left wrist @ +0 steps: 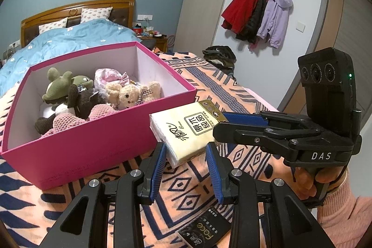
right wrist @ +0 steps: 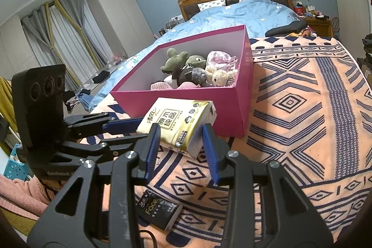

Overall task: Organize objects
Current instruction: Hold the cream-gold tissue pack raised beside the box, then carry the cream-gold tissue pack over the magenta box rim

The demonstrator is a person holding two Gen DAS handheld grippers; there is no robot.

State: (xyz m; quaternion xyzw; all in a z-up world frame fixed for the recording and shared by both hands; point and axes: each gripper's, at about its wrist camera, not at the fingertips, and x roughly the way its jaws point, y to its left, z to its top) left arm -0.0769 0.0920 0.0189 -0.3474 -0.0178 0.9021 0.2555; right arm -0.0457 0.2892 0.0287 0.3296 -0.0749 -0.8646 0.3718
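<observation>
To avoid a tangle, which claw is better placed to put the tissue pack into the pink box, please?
Probably left: left claw and right claw both grip the tissue pack, but the pink box sits leftward.

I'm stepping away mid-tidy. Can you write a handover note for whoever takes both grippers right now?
Left gripper: shut on one end of the yellow pack.
Right gripper: shut on the same pack, at its other end.
Yellow pack: seems held just off the blanket, right in front of the pink box.
Done: toys are in the box.
Left: place the yellow pack, probably in the box. The black pack lies on the blanket below the grippers, untouched.
</observation>
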